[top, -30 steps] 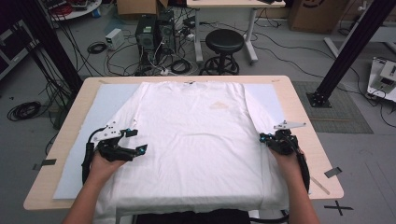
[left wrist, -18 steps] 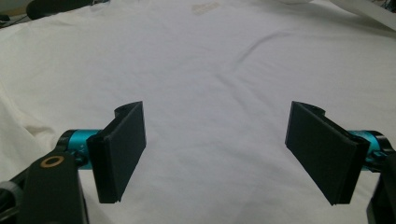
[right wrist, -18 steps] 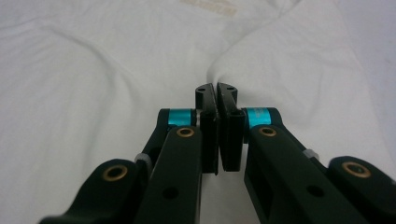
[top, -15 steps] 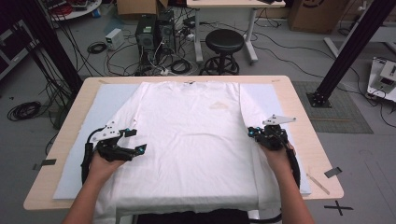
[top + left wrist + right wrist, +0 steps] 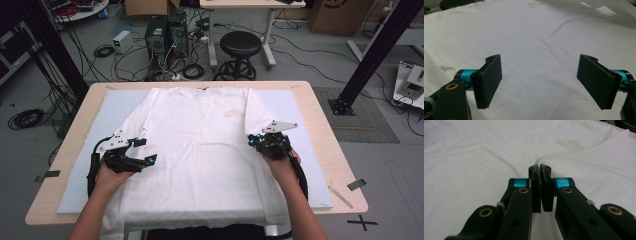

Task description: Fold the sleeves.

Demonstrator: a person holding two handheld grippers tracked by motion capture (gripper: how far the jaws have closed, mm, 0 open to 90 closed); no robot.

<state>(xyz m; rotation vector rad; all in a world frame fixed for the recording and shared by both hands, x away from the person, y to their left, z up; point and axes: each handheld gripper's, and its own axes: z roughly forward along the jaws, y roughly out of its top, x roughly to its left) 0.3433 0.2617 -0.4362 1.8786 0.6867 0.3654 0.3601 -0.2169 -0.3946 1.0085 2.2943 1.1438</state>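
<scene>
A white short-sleeved cotton T-shirt (image 5: 200, 150) lies spread flat, front up and collar away from the person, on a pale blue mat (image 5: 295, 105) that covers the light wooden surface (image 5: 325, 130); its hem hangs over the near edge. A small pale chest print (image 5: 233, 113) sits on the shirt's front; in the right gripper view it appears as a faint triangular mark (image 5: 570, 144) whose lettering is too blurred to read. No other writing on the shirt can be made out. The right gripper (image 5: 257, 141) stands at the shirt's right side, where the sleeve is folded inward over the body; in the right gripper view its jaws are pressed together on a raised fold of the white fabric, which rises as a ridge just beyond the tips. The left gripper (image 5: 145, 151) rests over the shirt's left side near the sleeve; in the left gripper view (image 5: 537, 85) its jaws stand wide apart with flat cloth between them and nothing gripped. Beyond the surface, a black round stool (image 5: 241, 47) and black computer towers (image 5: 167, 32) stand on the grey floor among loose cables; any labels there are too small to read.
</scene>
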